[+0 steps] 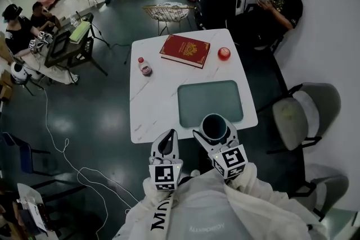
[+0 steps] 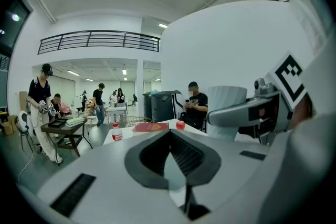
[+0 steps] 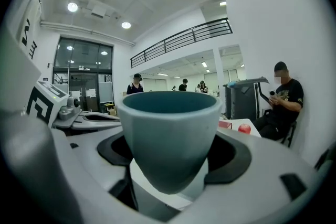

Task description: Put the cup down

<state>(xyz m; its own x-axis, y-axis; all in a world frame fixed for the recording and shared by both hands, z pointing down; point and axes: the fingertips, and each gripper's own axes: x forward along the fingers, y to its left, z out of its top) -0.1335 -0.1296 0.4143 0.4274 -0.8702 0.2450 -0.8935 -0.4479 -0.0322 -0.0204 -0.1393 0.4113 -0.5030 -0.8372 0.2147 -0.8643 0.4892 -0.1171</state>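
the jaws of my right gripper (image 3: 172,161) are clamped on a teal tapered cup (image 3: 170,128), upright over the near edge of the white square surface (image 1: 153,107), just short of a grey-green rectangular mat (image 1: 211,102). my left gripper (image 2: 174,162) is beside it, jaws together and empty.

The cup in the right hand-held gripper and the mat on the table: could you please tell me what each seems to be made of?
Cup: probably matte ceramic or moulded plastic. It has a thick rounded rim and a dull blue-grey wall without glare, so the look leaves it open.
Mat: likely silicone or rubber. It lies thin and flat, with rounded corners and a dull grey-green surface.
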